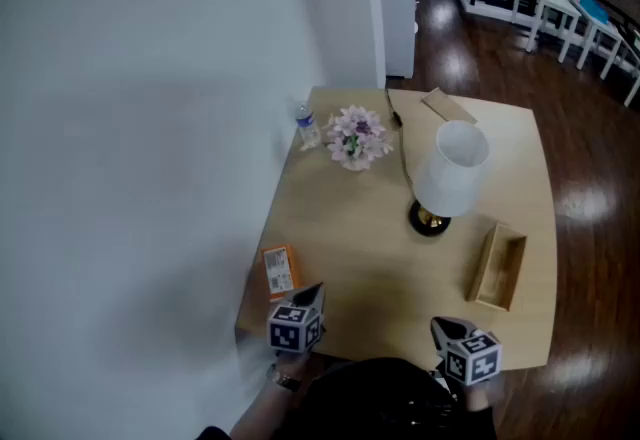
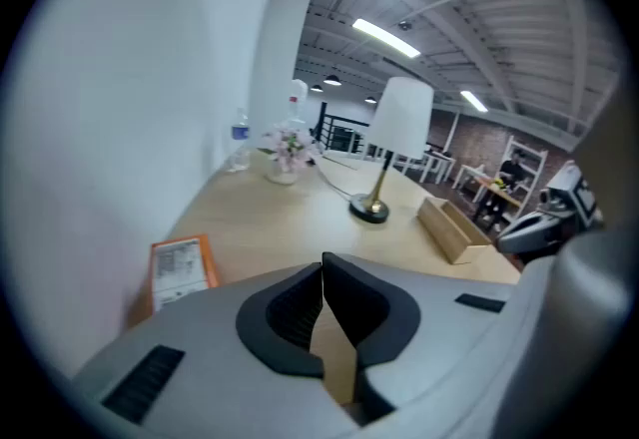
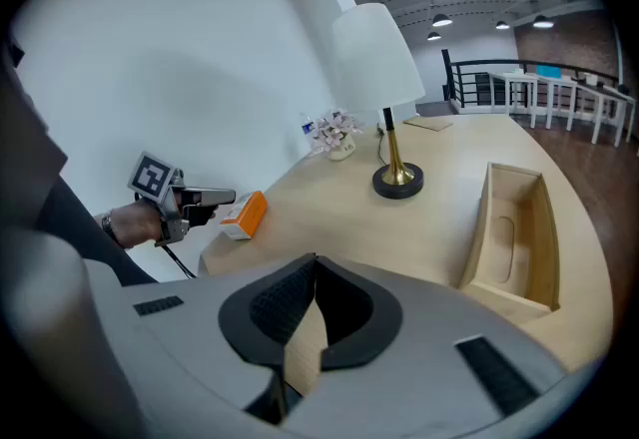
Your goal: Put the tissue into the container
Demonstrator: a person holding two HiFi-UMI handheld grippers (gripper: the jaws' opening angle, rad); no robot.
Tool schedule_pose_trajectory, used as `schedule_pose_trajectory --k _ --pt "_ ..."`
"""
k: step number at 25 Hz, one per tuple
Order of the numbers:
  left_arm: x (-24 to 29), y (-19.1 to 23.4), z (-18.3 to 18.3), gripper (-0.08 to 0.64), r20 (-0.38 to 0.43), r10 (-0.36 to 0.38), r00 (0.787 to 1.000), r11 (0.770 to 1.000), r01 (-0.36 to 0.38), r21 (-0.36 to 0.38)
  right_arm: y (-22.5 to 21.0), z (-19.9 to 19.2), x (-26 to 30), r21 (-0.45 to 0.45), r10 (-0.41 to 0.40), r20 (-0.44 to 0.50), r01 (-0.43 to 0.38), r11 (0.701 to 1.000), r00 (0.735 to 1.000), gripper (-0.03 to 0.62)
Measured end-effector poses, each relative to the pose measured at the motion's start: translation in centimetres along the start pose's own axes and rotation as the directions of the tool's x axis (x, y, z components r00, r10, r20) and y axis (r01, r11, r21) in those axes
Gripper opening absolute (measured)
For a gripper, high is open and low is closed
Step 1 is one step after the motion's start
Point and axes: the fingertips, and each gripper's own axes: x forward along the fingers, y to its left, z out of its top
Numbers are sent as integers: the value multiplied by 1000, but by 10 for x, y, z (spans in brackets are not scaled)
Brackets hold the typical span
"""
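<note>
Container point(image 3: 514, 227): open wooden box, oval slot in floor.
Tissue point(image 1: 280, 270): flat orange pack on table point(image 1: 360, 228).
Your left gripper point(image 2: 321, 267), right gripper point(image 3: 314, 267): jaws together.

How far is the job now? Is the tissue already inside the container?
Nothing is done yet: the orange tissue pack lies on the table, and the wooden container is empty. In hand: nothing; the left gripper and right gripper are both shut and empty. Left: grasp the pack and put it into the container.
</note>
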Motion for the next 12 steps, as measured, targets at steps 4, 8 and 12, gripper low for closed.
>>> schedule_pose_trajectory --k 4,8,12 --pt "5 71 -8 242 -54 165 985 985 -167 -37 -4 3 5 -14 -45 5 45 999 999 23" --pt "14 120 -23 508 -104 268 958 956 -277 -94 -1 3 7 -5 -68 -7 68 998 998 23" --pt "35 144 -37 532 -152 263 953 950 -283 -129 2 0 8 10 -95 -20 96 995 995 83"
